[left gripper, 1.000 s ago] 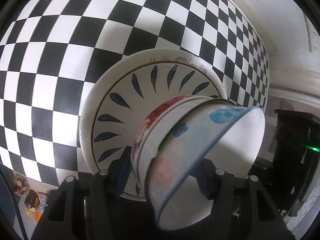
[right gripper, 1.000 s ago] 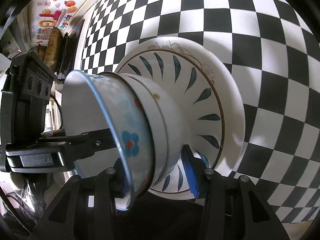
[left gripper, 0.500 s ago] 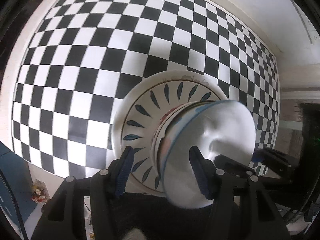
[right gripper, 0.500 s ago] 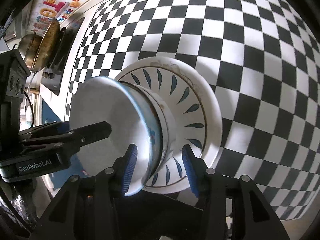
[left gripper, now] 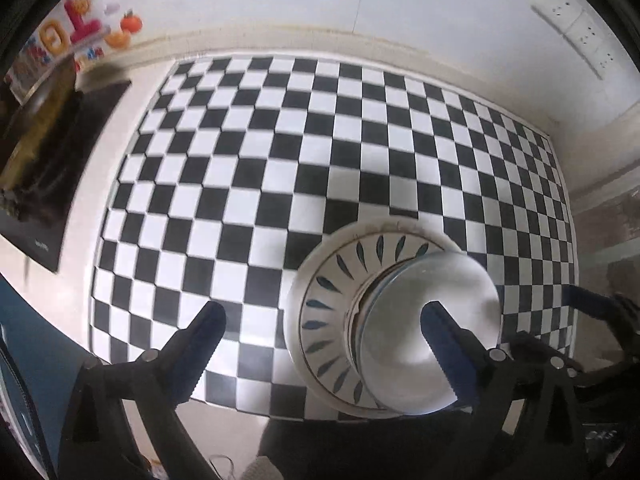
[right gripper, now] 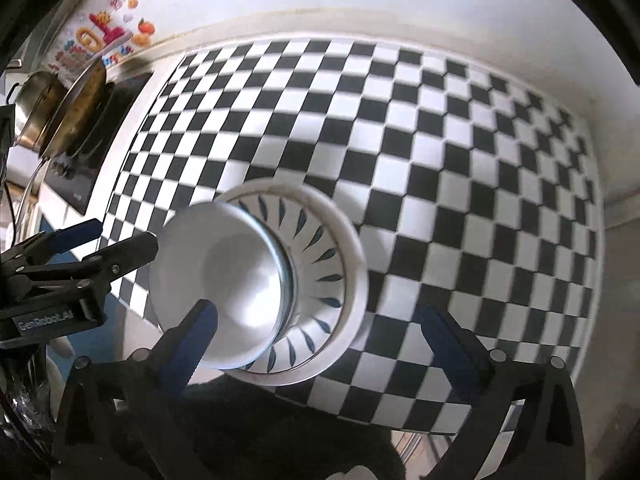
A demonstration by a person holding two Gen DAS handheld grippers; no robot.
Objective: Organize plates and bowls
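Resting nested on the leaf-patterned plate [left gripper: 320, 312] near the checkered mat's [left gripper: 280, 152] edge, the bowls [left gripper: 424, 332] look glazed, slippery, breakable; grip rims. Left gripper [left gripper: 324, 324] and right gripper [right gripper: 316, 320] gape wide, empty.

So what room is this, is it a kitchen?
Probably a kitchen. A metal pot sits on a black cooktop at the far left of the counter, bowls are stacked on a leaf-patterned plate over a checkered mat, and wall sockets sit above.
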